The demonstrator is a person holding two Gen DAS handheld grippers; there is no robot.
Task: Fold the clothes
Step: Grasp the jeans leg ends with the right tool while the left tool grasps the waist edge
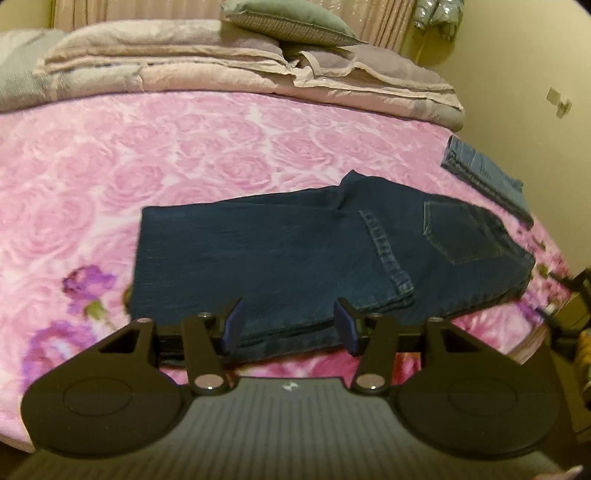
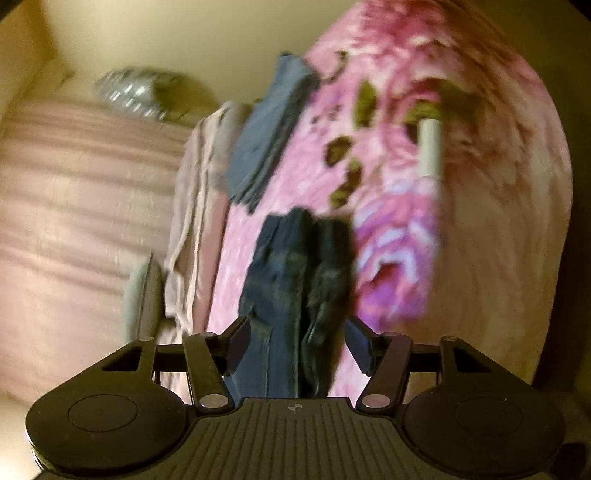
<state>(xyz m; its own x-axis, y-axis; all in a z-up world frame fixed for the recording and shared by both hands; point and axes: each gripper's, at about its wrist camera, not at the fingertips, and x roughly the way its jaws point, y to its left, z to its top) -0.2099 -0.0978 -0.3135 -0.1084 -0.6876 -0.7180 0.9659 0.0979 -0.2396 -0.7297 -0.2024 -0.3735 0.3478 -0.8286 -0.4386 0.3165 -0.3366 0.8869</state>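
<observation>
Dark blue denim fills the near ground: one pair of dark jeans (image 1: pixel 325 254) lies folded flat on the pink rose-print blanket (image 1: pixel 147 166), one back pocket showing toward the right end. The left gripper (image 1: pixel 290 326) hangs right at the near edge of that denim, its two blue-padded fingers (image 1: pixel 232 325) spread wide with the cloth's edge between them, nothing pinched. Over in the right wrist view, which is heavily blurred, the right gripper (image 2: pixel 299 343) has its two fingers apart too, and a bunched length of the dark jeans (image 2: pixel 291 280) runs up between them; whether the pads touch the cloth, I cannot tell. Further out, one second garment, a lighter blue folded jeans (image 1: pixel 484 177), sits near the blanket's right edge, well apart from the dark pair. At the back, a stack of beige bedding (image 1: pixel 221 66) with one grey-green cushion (image 1: pixel 291 18) on top.
</observation>
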